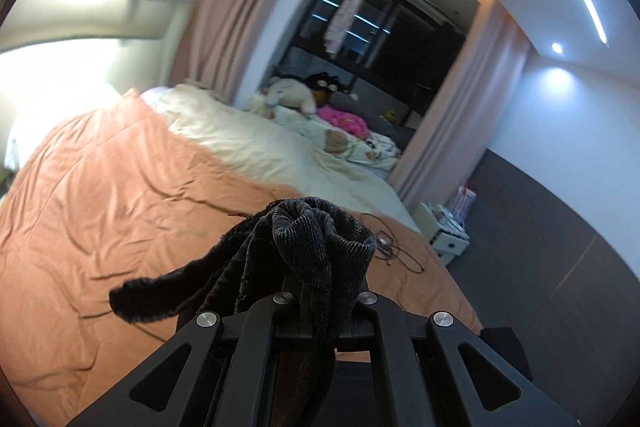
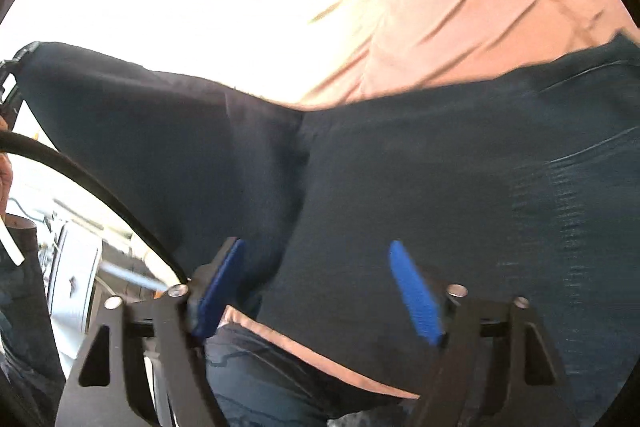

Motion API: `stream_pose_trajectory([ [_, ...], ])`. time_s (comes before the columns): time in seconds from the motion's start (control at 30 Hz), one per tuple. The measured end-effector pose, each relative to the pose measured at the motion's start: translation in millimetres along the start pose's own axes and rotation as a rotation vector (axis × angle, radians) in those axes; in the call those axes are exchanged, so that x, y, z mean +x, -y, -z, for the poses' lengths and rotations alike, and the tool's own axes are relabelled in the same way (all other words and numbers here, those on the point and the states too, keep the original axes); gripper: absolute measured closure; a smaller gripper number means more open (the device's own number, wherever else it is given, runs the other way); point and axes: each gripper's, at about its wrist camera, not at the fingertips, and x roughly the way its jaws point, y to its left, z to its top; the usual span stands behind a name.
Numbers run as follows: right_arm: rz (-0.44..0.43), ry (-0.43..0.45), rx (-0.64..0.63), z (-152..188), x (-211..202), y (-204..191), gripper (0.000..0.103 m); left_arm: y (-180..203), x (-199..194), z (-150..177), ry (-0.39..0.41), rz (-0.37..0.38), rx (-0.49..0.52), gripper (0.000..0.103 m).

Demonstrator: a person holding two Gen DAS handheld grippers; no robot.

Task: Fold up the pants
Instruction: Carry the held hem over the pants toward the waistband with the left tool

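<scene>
The biggest risk lies with the pants (image 2: 400, 167): only the left gripper (image 1: 308, 291) holds them, its jaws clamped tight on a bunched wad of the dark ribbed cloth, while the rest drapes across the bed (image 1: 100, 195). If that wad slips, the lifted end drops in a heap and the fold line is lost. The right gripper (image 2: 320, 291) stands wide, its blue pads (image 2: 416, 299) on either side of the cloth but not pressing it, so a careless close could catch two layers, or the cover beneath. The orange cover (image 2: 460, 19) is creased and soft, a poor base for sharp folds. A black cable (image 1: 400, 251) lies near the far edge and could snag. Beyond are pink curtains (image 1: 240, 7) and soft toys (image 1: 292, 95).
</scene>
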Motion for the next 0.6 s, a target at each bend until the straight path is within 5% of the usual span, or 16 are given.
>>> stream_pose_trajectory([
  [0.2,0.025,0.117,0.037,12,-73,27,0.023,56,25,3,-0.04,0.035,0.06,0.099],
  [0.6,0.058,0.243,0.151,60,-147,95,0.022,149,86,32,-0.143,0.117,0.14,0.099],
])
